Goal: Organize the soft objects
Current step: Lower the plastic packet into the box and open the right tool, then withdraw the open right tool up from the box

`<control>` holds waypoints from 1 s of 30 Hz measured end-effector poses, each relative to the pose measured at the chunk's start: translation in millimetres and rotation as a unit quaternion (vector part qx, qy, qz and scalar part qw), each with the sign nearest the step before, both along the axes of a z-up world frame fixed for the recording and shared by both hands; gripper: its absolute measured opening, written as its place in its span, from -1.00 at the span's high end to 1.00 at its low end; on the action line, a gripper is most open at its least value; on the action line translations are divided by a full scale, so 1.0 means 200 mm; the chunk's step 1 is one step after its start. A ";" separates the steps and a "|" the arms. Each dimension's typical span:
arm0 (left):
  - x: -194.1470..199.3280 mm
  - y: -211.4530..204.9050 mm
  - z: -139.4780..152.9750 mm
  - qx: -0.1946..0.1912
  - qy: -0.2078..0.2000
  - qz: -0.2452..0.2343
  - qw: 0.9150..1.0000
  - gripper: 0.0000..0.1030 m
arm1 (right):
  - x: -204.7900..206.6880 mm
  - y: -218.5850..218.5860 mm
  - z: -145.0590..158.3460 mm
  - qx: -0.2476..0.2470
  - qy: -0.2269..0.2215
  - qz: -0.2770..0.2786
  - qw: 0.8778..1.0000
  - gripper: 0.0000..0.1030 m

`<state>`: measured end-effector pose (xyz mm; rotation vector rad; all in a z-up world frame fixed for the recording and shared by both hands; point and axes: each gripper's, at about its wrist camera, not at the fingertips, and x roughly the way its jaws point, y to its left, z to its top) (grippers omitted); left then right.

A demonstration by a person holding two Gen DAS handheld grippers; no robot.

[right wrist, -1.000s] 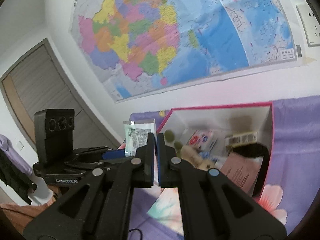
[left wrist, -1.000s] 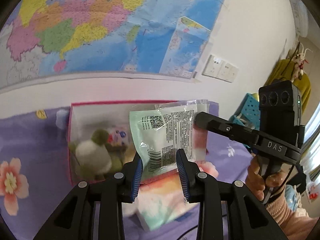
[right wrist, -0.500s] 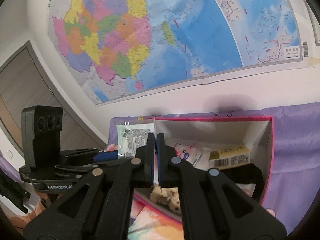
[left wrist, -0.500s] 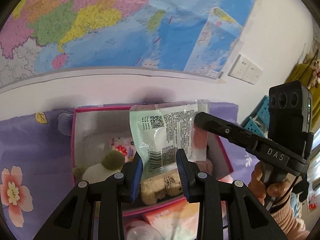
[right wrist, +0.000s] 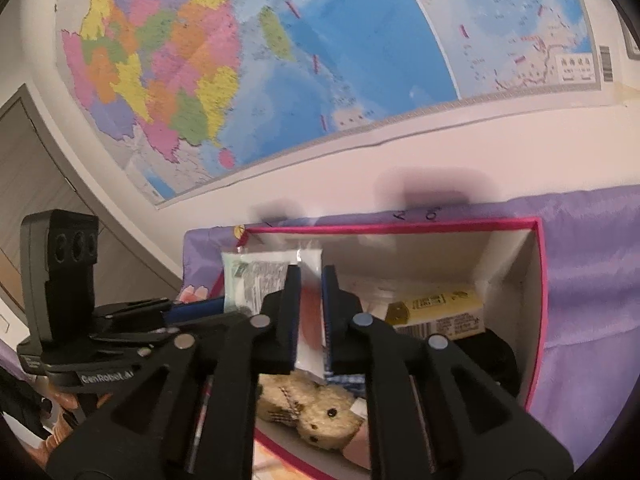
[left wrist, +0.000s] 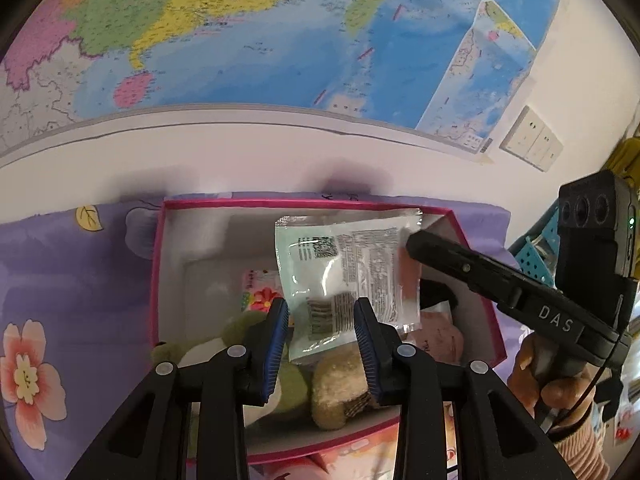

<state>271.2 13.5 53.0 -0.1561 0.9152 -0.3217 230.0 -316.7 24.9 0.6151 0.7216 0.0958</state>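
A clear plastic packet (left wrist: 348, 264) with printed text and a barcode hangs over the open pink box (left wrist: 158, 280). My left gripper (left wrist: 321, 320) is shut on the packet's lower end, its blue pads on either side. My right gripper (right wrist: 311, 312) is at the packet's right edge; its jaws are opening, and a strip of the packet (right wrist: 256, 280) still lies in the narrow gap between them. Inside the box lie a brown plush bear (right wrist: 320, 412), a green and white plush (left wrist: 240, 332), a floral packet (left wrist: 260, 288) and a yellow packet (right wrist: 436, 304).
The box (right wrist: 536, 300) sits on a purple flowered cloth (left wrist: 60, 280) against a white wall with a large map. A black item (right wrist: 492, 352) lies in the box's right part. A blue perforated basket (left wrist: 536, 248) stands off to the right. A hand (left wrist: 560, 392) holds the right gripper.
Both grippers have carried the packet forward and down, so it now hangs over the box's inside. The right jaws, pressed tight before, have parted a little.
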 end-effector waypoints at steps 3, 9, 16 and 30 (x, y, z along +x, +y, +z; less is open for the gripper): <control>-0.04 0.01 0.02 0.007 -0.016 0.007 1.000 0.24 | -0.02 0.00 -0.01 -0.009 0.003 -0.003 1.000 0.63; -0.19 0.02 0.09 0.028 -0.066 0.019 0.997 -0.06 | -0.12 0.03 0.02 -0.015 -0.004 0.002 1.000 0.56; -0.52 0.05 0.18 0.038 -0.152 0.034 0.987 -0.61 | -0.35 0.17 0.13 -0.054 -0.034 0.028 0.998 0.21; -1.02 0.08 -0.05 0.064 -0.153 0.110 0.980 -1.00 | -0.93 0.55 0.03 -0.195 -0.009 -0.033 0.980 -0.83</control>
